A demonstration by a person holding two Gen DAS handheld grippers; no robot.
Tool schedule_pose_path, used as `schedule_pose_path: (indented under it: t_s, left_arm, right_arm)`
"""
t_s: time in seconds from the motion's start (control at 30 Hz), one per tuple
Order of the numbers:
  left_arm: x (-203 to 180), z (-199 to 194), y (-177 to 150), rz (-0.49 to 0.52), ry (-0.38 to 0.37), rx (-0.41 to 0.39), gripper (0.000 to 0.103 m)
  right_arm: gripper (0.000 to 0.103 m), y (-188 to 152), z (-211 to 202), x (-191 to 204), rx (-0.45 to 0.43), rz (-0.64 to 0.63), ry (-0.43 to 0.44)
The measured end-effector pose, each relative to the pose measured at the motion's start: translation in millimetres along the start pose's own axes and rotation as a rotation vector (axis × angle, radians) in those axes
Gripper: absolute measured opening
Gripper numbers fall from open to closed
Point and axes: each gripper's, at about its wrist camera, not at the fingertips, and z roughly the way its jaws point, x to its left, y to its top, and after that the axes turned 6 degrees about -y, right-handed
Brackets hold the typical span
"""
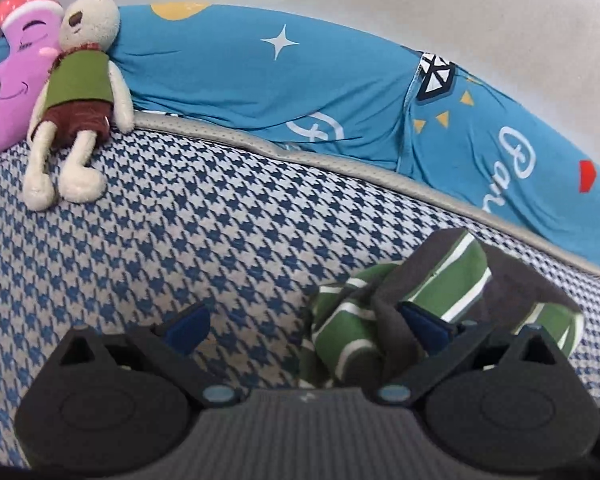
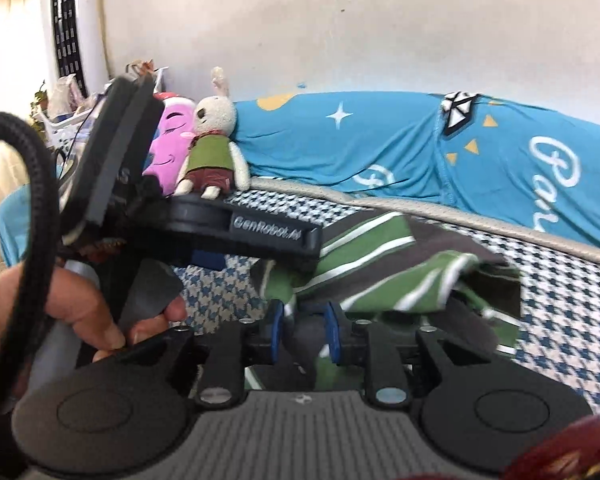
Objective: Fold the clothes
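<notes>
Nearest in the right wrist view, the right gripper is clenched on a bunched fold of the one garment, a green, dark grey and white striped piece; cloth is pinched between its blue pads and trails away forward and to the right, seemingly lifted off the bed at the grip. The garment's long axis appears to run from that grip up and rightward across the houndstooth cover.

In the left wrist view, the left gripper is spread wide and grasps nothing. The garment lies crumpled to its right: the right-hand pad is touching or just under the cloth, while the other pad stands over bare cover. So the cloth sits off-centre, and a shift to the right would likely be needed before the left gripper could pinch an edge. A hand holds the left gripper's handle, seen from the right wrist camera.

Farther back, two soft toys rest at the bed's far edge: one rabbit and one pink moon-shaped cushion just beside it. Behind them lies one blue printed quilt against the wall.
</notes>
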Motion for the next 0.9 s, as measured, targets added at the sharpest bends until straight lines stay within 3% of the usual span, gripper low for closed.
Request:
schedule_pose_path:
  t_s: [0.17,0.3,0.47,0.63,0.7,0.83,0.9]
  left_arm:
    - [1.8,4.0,-1.9,0.015,0.060,0.011,0.103]
    - [4.9,7.7,-4.4,0.007,0.069,0.027,0.103]
    - [4.2,7.6,-5.1,0.013,0.075,0.031,0.103]
    - [2.6,6.1,-4.9,0.015,0.070,0.032,0.103]
    - [2.3,3.5,-4.8,0.019,0.066,0.028,0.103]
    - [0.7,-2.7,-4.5,0.041,0.059,0.014,0.103]
    - [-0.1,-5.2,-4.9,0.055,0.058,0.009,0.103]
  right_arm:
    - [0.035,6.4,-12.3,-19.0,-0.032,0.069,-0.111]
    - [0.040,17.0,-2.0,-41.6,0.000,0.201,-0.184]
    - [0.045,18.8,6.1,-57.7,0.049,0.364,-0.125]
    - [0.046,11.5,23.1,-61.9,0.088,0.441,-0.122]
    - [0.043,5.3,29.5,-59.8,0.109,0.462,-0.116]
    - [0.023,-0.4,39.6,-54.0,0.121,0.456,-0.095]
    - [0.022,0.1,41.6,-49.7,0.111,0.436,-0.095]
